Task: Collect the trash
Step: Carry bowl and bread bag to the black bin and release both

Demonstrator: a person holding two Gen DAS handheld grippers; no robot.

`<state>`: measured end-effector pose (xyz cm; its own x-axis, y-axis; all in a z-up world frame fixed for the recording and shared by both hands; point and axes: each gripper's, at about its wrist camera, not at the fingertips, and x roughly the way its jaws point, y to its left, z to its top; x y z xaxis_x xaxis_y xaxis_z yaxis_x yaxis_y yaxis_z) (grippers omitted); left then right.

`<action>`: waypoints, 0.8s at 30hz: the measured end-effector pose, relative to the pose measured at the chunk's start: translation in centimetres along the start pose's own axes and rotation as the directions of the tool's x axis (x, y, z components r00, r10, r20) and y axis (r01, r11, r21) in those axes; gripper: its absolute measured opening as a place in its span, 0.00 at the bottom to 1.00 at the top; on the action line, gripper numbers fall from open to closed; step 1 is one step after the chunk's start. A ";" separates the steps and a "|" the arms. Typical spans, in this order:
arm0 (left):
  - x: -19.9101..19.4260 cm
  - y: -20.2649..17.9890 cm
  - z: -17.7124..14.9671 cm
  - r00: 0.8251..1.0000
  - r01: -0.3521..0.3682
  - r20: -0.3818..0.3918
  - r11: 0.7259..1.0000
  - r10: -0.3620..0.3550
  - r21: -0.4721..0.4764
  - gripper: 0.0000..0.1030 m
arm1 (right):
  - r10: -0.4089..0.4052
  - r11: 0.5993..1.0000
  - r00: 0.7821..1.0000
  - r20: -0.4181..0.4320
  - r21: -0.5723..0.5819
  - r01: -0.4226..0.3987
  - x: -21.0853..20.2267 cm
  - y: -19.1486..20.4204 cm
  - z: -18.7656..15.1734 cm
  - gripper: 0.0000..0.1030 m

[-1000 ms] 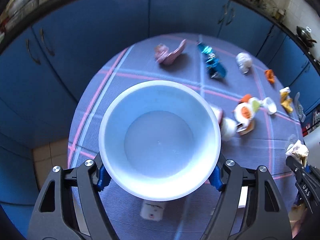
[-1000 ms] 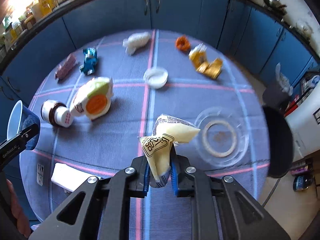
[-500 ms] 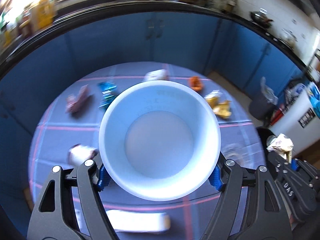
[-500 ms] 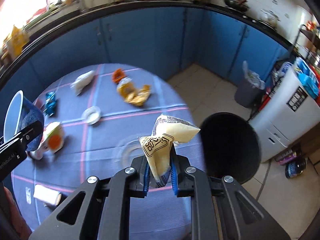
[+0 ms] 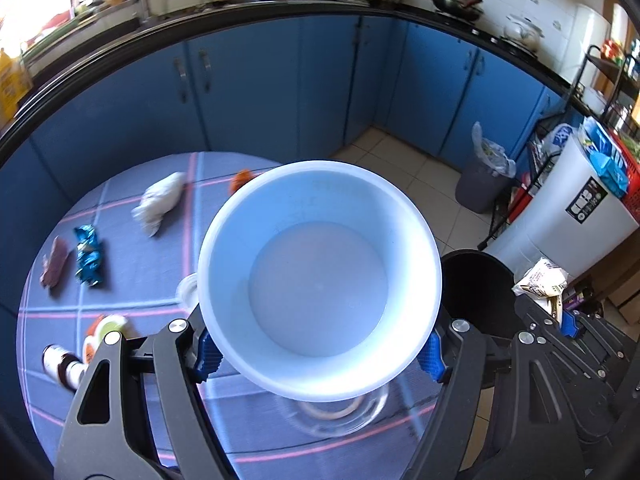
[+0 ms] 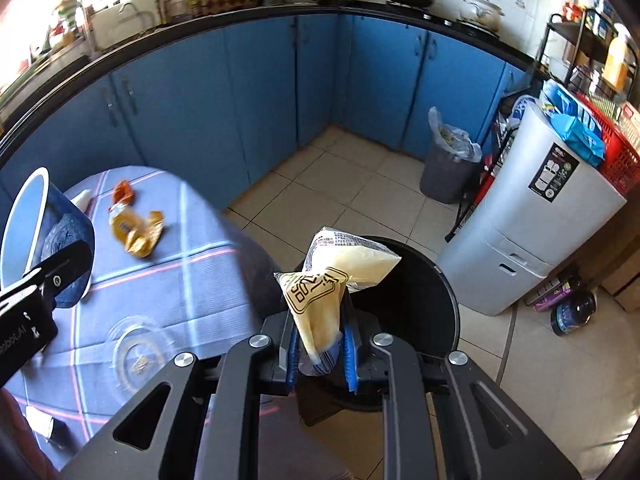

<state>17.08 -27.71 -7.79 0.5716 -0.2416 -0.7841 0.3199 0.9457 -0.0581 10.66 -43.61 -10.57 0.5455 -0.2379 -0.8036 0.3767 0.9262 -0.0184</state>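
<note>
**Bowl and wrapper held beside the black bin**

Blue kitchen cabinets (image 6: 192,120) curve behind a round table (image 5: 132,280) with a plaid cloth. From the left wrist view I see little past the white bowl (image 5: 320,276): it fills the middle, and my left gripper (image 5: 320,354) has its blue pads pressed on its sides. A clear lid (image 5: 336,412) below it is blurred and mostly hidden. My right gripper (image 6: 320,354) is clamped on a yellow wrapper (image 6: 324,288), which sticks up over the black bin (image 6: 432,304); the bin's inside is too dark to read. Still on the cloth are a white crumpled wrapper (image 5: 160,202), a blue wrapper (image 5: 89,254) and what looks like a small bottle (image 5: 64,366), half cut off by my gripper's frame.
</note>
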 end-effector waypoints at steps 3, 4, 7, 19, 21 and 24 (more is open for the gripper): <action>0.6 -1.8 0.5 1.000 0.010 0.001 1.000 -0.010 0.024 0.72 | 0.000 1.000 1.000 0.006 0.009 0.000 0.4 -1.3 0.5 0.27; 0.7 -2.1 0.5 1.000 0.011 0.002 1.000 -0.011 0.028 0.72 | -0.002 1.000 1.000 0.010 0.014 0.002 0.5 -1.7 0.7 0.28; 1.2 -3.2 0.8 1.000 0.017 -0.002 0.999 -0.016 0.041 0.72 | 0.009 1.000 1.000 -0.004 0.012 -0.009 1.0 -2.6 1.0 0.58; 3.4 -7.7 1.4 0.998 0.059 -0.038 0.993 -0.055 0.106 0.72 | -0.011 0.999 1.000 0.008 0.053 0.010 1.7 -6.0 1.1 0.75; 3.5 -8.8 1.4 0.996 0.077 -0.044 0.989 -0.072 0.123 0.72 | -0.015 0.998 1.000 0.000 0.062 0.015 1.8 -6.5 0.8 0.75; 3.6 -10.4 1.3 0.994 0.103 -0.052 0.984 -0.096 0.146 0.72 | -0.019 0.997 1.000 -0.003 0.070 0.019 1.7 -7.3 0.4 0.75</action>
<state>16.81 -38.75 -9.22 0.4979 -0.3198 -0.8061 0.4843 0.8736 -0.0475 9.15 -50.86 -11.58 0.5358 -0.2545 -0.8051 0.4387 0.8986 0.0080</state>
